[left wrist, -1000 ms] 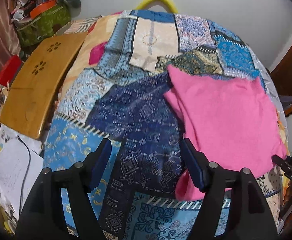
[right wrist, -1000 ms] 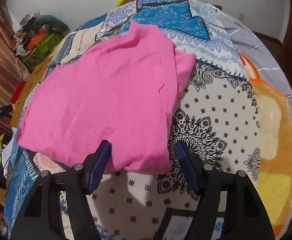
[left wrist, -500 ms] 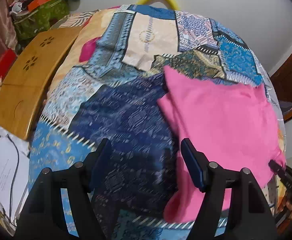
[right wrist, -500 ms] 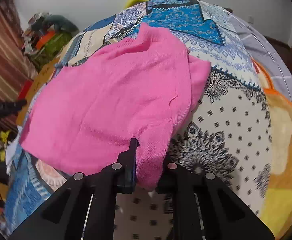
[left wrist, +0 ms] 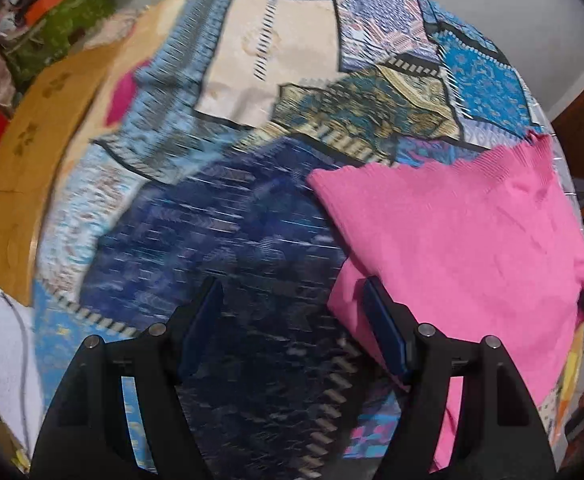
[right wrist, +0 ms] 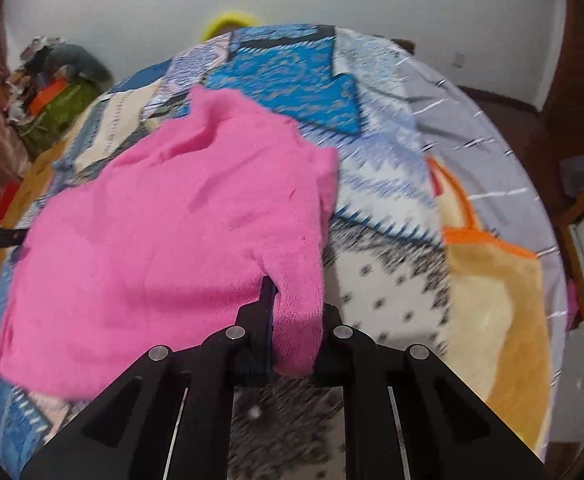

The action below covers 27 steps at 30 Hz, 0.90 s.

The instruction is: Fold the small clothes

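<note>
Pink knit garment (right wrist: 163,248) spread flat on the bed's patchwork quilt (left wrist: 251,208), long axis running across the bed from the right claw's corner toward the left claw's side. Far edge ribbed and ragged (left wrist: 492,160), pointing at the headboard end near the wall. Nearest right corner bunched into a narrow fold.

Right claw (right wrist: 292,320) clamped on that near corner, jaws nearly together, pink knit pinched between them. Left claw (left wrist: 292,320) spread wide over bare dark-blue quilt, nothing between the jaws; right finger (left wrist: 384,332) lying against the garment's left border, over a tucked layer.

Compared with a second ago: right claw gone from wide open astride the corner to gripping it, corner pulled up off the quilt into a ridge. Left claw shifted closer to the garment's edge, quilt now smeared with blur.

Open quilt left of the garment and beyond it. Wooden board (left wrist: 31,168) along the bed's left edge; orange blanket (right wrist: 492,300) at the right edge.
</note>
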Motion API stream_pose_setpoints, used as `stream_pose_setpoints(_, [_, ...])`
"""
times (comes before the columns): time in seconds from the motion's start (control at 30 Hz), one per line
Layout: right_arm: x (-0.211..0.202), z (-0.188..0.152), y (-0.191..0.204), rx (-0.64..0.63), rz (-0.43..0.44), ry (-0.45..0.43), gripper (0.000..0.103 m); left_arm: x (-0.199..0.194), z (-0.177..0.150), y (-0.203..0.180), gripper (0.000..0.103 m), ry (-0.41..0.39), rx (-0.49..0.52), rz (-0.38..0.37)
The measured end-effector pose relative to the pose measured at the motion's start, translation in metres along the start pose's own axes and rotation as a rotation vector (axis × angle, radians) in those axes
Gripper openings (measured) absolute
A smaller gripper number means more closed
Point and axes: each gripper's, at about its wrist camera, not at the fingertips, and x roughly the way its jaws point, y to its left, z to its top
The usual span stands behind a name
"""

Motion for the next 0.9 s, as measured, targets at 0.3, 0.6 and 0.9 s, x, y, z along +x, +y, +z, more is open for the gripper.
stream_pose_setpoints(0.3, [0.000, 0.000, 0.011, -0.109, -0.061, -0.002, 0.013, 0.009, 0.010, -0.016, 0.071, 0.012, -0.057, -0.143])
stream_pose_setpoints(0.6, [-0.017, -0.006, 0.002, -0.038, 0.012, -0.003, 0.023, -0.014, 0.011, -0.002, 0.071, -0.044, -0.109, -0.170])
stream_pose_setpoints(0.9, [-0.036, -0.012, 0.022, -0.041, 0.090, -0.016, 0.043, -0.016, 0.013, -0.005, 0.071, -0.037, -0.166, -0.254])
